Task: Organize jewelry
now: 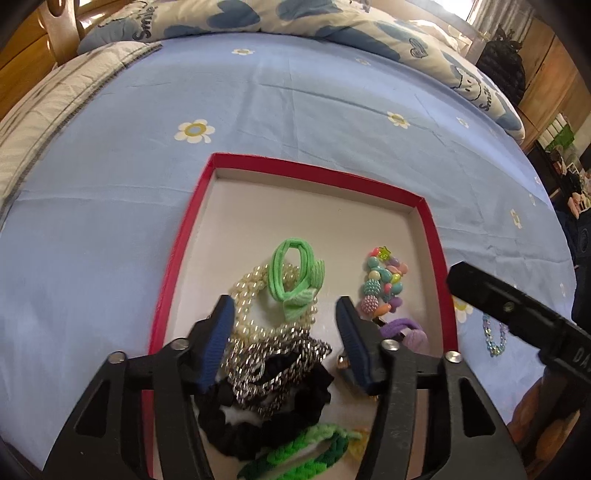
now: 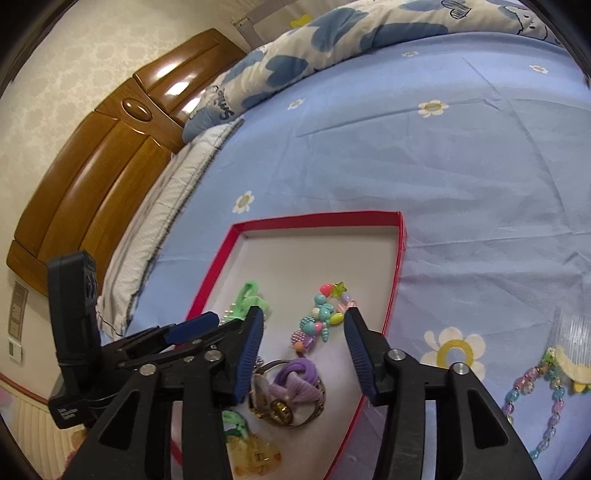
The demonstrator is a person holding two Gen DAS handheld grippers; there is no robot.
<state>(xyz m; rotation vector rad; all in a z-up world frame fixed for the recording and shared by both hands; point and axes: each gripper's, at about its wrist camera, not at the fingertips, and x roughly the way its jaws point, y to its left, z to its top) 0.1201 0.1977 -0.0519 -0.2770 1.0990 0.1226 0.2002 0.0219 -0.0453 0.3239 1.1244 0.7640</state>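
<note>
Blue cotton bedsheet (image 1: 332,110) with daisy print is our work surface; a heart-patterned duvet (image 2: 332,33) lies bunched at its far edge, a wooden headboard (image 2: 92,166) against pale wallpaper. On the sheet sits our red-rimmed box (image 1: 177,251), holding a pearl strand (image 1: 251,291), green hair tie (image 1: 295,280) and pastel bead bracelet (image 2: 325,317). We hold left gripper (image 1: 284,332) and right gripper (image 2: 303,350) above it, jaws spread, grasping nothing. A beaded chain (image 2: 546,406) lies outside on the sheet.
</note>
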